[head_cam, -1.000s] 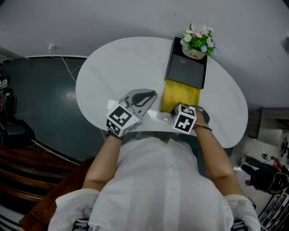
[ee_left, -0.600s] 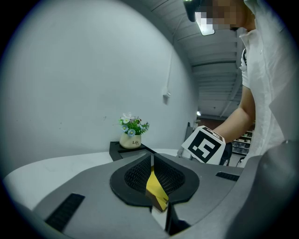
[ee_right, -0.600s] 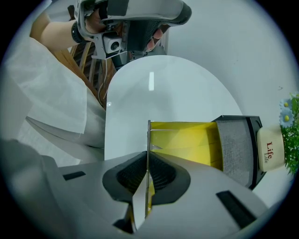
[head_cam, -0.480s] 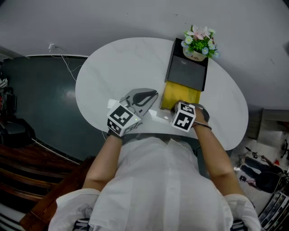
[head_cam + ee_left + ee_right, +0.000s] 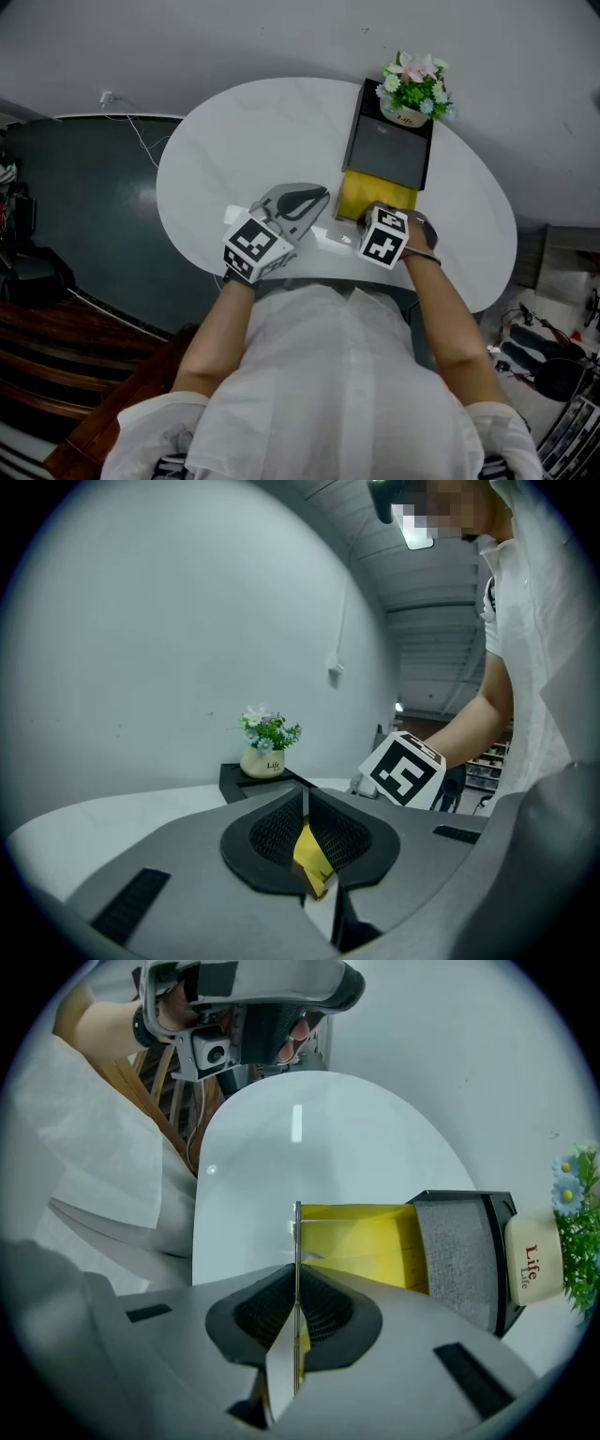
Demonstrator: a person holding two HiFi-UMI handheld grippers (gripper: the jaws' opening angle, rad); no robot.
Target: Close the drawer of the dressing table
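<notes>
Our right gripper (image 5: 297,1330) pinches the thin front of the yellow drawer (image 5: 366,1241); our left gripper (image 5: 302,201), jaws together, holds nothing over the table (image 5: 234,141).

Yellow drawer (image 5: 375,195) sticking out of black box (image 5: 386,150) toward person, blocking box's front. Right gripper (image 5: 373,217) occupying drawer's front edge. Left gripper (image 5: 319,197) lying just left of drawer, narrowing passage there. Flower pot (image 5: 411,89) sitting on box's far end. Bare table (image 5: 234,141) stretching wide left of box; narrower strip running right of box. Wall (image 5: 281,37) closing off room behind box.

The right tool (image 5: 296,1288) pinches the thin front panel of the yellow drawer (image 5: 375,1241), pulled out from its dark case (image 5: 464,1251).
</notes>
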